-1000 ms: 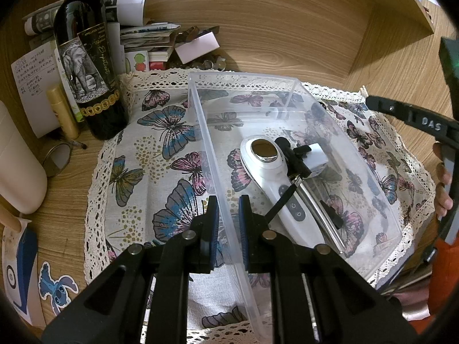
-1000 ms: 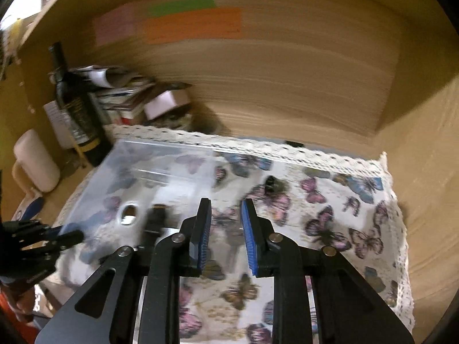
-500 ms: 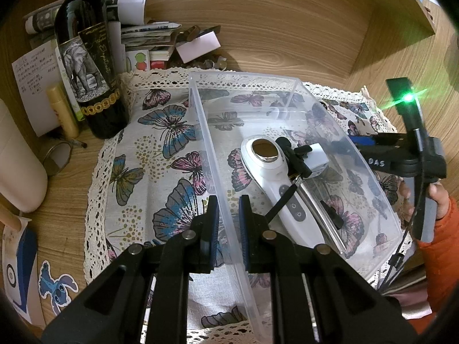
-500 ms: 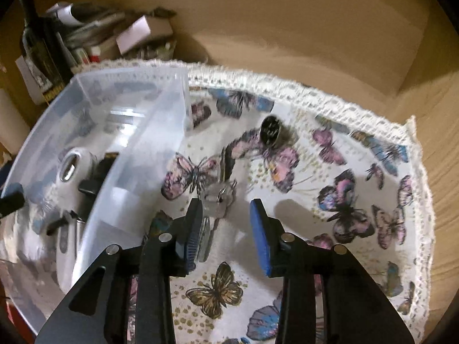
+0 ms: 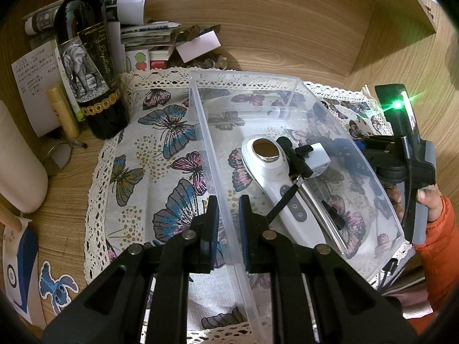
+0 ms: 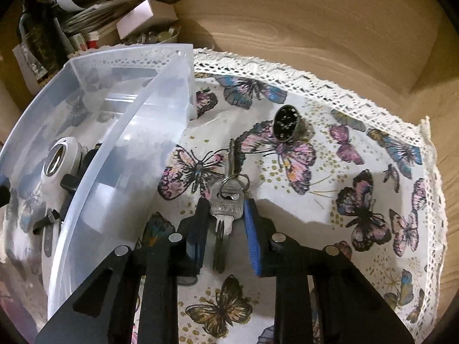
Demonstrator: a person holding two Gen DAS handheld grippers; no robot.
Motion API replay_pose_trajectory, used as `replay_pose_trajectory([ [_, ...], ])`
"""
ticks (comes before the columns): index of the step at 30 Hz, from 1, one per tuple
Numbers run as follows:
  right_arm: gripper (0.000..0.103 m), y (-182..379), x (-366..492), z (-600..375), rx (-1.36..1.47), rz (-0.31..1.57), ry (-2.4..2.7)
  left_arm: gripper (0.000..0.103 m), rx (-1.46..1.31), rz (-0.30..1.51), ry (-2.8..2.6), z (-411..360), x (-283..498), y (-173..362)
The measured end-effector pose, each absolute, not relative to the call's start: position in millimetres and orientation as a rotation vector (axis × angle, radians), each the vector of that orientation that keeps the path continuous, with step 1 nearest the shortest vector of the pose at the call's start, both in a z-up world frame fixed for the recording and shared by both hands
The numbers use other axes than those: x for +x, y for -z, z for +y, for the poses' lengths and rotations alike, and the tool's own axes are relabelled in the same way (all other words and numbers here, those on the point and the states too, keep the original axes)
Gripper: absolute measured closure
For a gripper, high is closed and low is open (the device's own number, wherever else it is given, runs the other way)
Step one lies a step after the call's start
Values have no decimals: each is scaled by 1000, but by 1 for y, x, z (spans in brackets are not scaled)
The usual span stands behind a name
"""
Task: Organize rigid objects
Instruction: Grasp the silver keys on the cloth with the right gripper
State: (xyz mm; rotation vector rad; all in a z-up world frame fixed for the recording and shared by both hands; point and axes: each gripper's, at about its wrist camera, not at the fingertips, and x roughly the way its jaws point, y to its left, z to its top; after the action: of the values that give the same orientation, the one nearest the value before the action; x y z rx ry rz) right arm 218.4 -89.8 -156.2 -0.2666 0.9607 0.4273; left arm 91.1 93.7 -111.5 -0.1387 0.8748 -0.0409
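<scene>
A clear plastic bin point(image 5: 212, 154) stands on a butterfly cloth point(image 5: 160, 149). It holds a white handheld device point(image 5: 275, 177), a black clip and a metal tool. My left gripper point(image 5: 228, 209) is shut on the bin's left wall. In the right wrist view the bin point(image 6: 120, 154) is at the left. A bunch of silver keys point(image 6: 226, 203) lies on the cloth point(image 6: 358, 172) between the open fingers of my right gripper point(image 6: 226, 215). A dark ring-like piece point(image 6: 287, 126) lies beyond the keys.
A wine bottle point(image 5: 86, 57), stacked papers point(image 5: 143, 34), a beige tube point(image 5: 61, 109) and a white cylinder point(image 5: 17, 166) stand at the left and back. Wooden walls enclose the back and right. The right gripper's body point(image 5: 407, 154) is at the bin's right.
My right gripper has dropped toward the cloth, opened and come around the keys. My left gripper has stayed shut on the bin wall.
</scene>
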Motion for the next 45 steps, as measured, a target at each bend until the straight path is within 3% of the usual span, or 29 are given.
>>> replay_pose_trajectory([
  [14, 81, 82, 184, -112, -198, 763, -405, 90, -137, 874, 40, 95, 92, 112],
  [15, 82, 76, 183, -111, -194, 746, -408, 89, -137, 874, 40, 95, 92, 113],
  [16, 96, 71, 182, -111, -190, 732, -413, 89, -137, 874, 40, 95, 92, 113],
  [17, 100, 65, 179, -110, -187, 721, -423, 89, -137, 874, 41, 95, 92, 113],
  [28, 99, 52, 166, -104, -224, 673, -434, 89, -136, 873, 43, 96, 93, 113],
  [30, 95, 62, 172, -107, -227, 709, -421, 89, -135, 873, 42, 96, 93, 113],
  [32, 83, 75, 179, -111, -234, 757, -411, 89, -137, 873, 41, 95, 93, 113],
  [34, 59, 89, 187, -114, -247, 789, -386, 89, -137, 873, 42, 95, 93, 113],
  [35, 56, 98, 191, -115, -256, 805, -370, 89, -137, 873, 42, 95, 93, 113],
  [45, 53, 158, 218, -124, -235, 984, -371, 89, -138, 885, 37, 97, 96, 117],
])
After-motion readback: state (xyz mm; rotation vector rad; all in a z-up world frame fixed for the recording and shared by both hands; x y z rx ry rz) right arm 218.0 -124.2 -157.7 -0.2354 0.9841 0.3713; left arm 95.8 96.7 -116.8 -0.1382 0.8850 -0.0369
